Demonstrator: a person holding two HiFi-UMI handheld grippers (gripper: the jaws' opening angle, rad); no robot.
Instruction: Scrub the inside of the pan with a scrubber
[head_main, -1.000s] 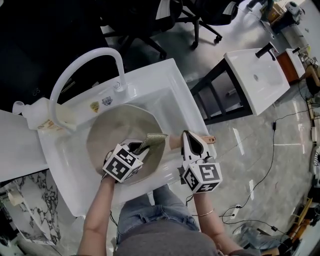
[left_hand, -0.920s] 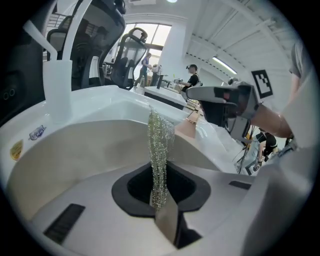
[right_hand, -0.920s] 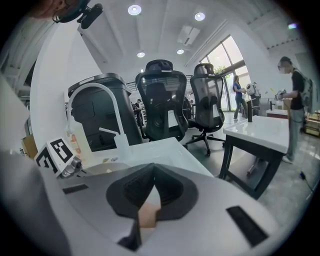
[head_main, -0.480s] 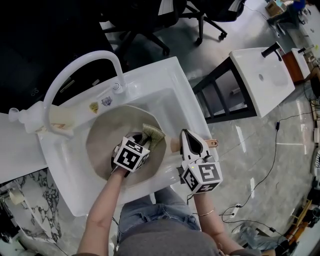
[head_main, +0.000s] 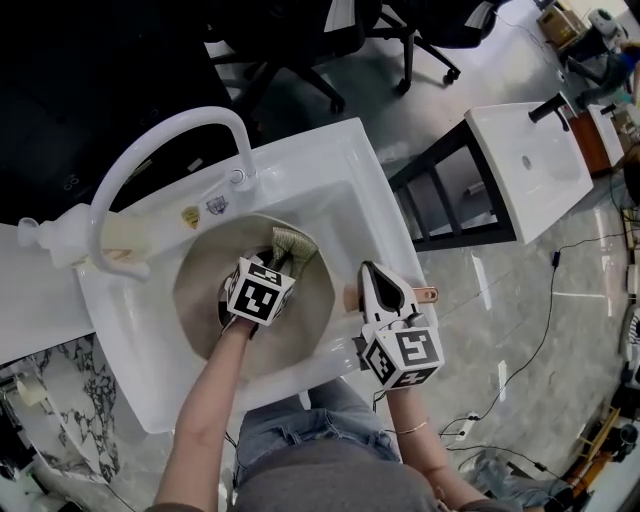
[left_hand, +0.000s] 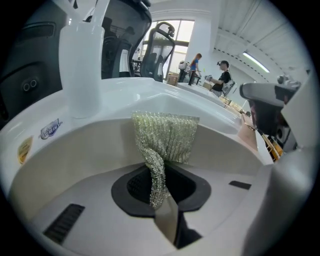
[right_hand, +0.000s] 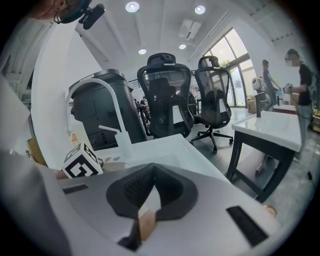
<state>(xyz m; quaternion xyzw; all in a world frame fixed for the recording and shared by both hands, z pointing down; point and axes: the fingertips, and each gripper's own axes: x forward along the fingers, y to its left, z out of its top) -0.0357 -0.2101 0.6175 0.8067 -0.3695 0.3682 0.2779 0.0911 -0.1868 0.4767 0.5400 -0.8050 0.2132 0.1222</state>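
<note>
A beige pan (head_main: 200, 290) sits in the white sink (head_main: 330, 180). My left gripper (head_main: 277, 263) reaches into the pan and is shut on a greenish mesh scrubber (head_main: 292, 243), which lies against the far inner wall. In the left gripper view the scrubber (left_hand: 165, 137) hangs from my shut left gripper (left_hand: 159, 197) against the pan wall (left_hand: 95, 142). My right gripper (head_main: 376, 286) at the sink's right rim is shut on the pan's wooden handle (head_main: 422, 293). The right gripper view shows that handle (right_hand: 145, 223) pinched in the right gripper (right_hand: 145, 214).
A curved white faucet (head_main: 165, 140) arches over the sink's back left, beside a white bottle (head_main: 60, 232). A second sink on a black frame (head_main: 535, 160) stands to the right. Office chairs (right_hand: 167, 97) stand behind. Cables (head_main: 530, 340) trail over the floor.
My left gripper has pushed the scrubber from the pan's near right side up to its far wall. The right gripper has held still on the handle.
</note>
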